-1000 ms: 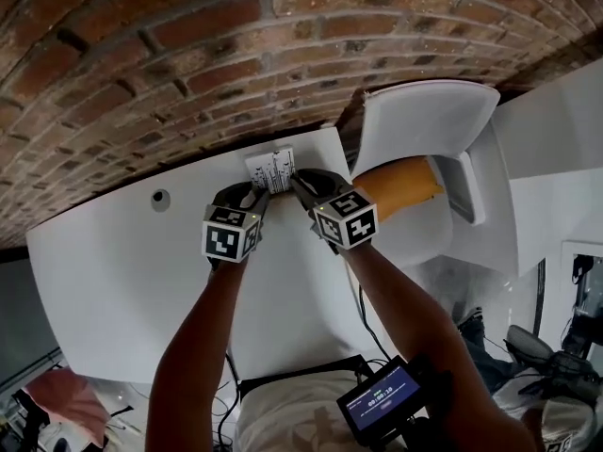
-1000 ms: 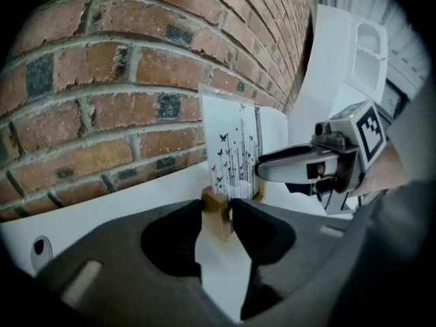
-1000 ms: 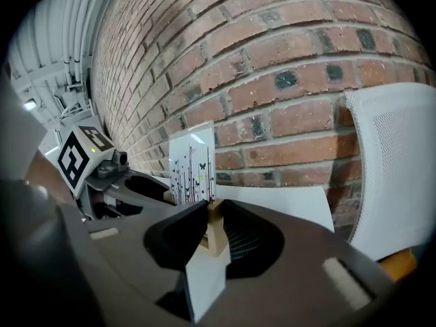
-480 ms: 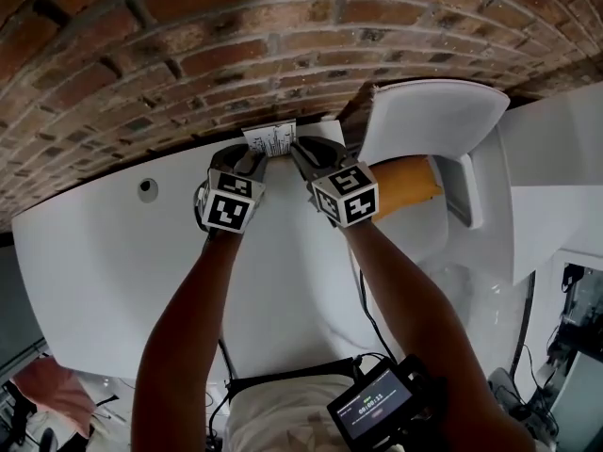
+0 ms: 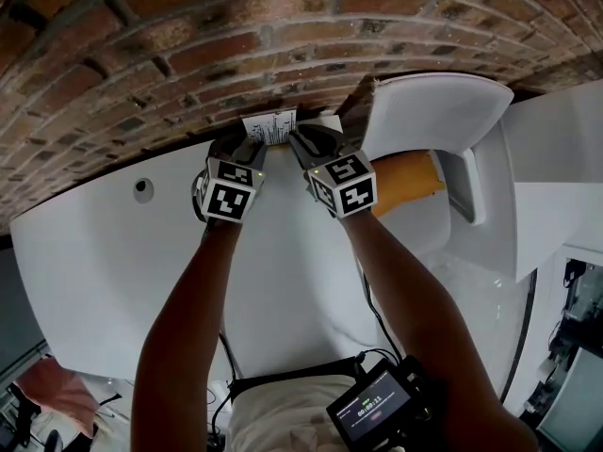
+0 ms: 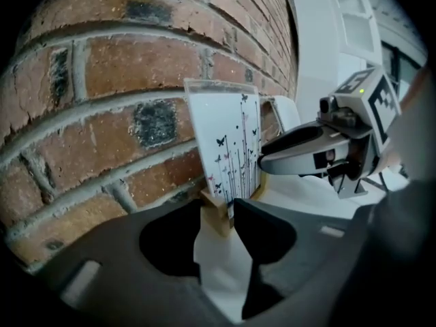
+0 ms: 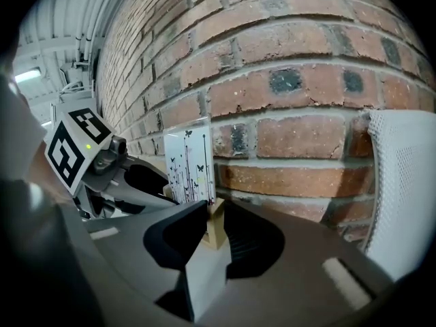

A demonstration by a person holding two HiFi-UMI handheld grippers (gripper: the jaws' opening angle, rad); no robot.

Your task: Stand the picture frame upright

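Both grippers have carried the frame [image 5: 271, 127] farther across the tabletop [image 5: 113, 252] toward the wall [image 5: 141, 64]. It now stands upright at the far edge, just in front of the bricks; whether it touches them cannot be told.

The left gripper [image 6: 219, 213] has its jaws clenched on the pale wooden foot [image 6: 216, 216] at the frame's left end. The right gripper [image 7: 214, 220] is clamped the same way on the wood at the right end. In the head view the left gripper [image 5: 247, 144] and right gripper [image 5: 300, 141] flank the frame closely.

The frame looks light: a thin clear panel over a printed card, slotted into a small wooden base. The panel is probably smooth, slippery and easy to scratch or crack, while the wood is stiff and gives the pads good purchase. The low grip on the base therefore seems the right one. Being tall and narrow, it would likely tip forward or back if let go unevenly, so both ends should be eased off level.
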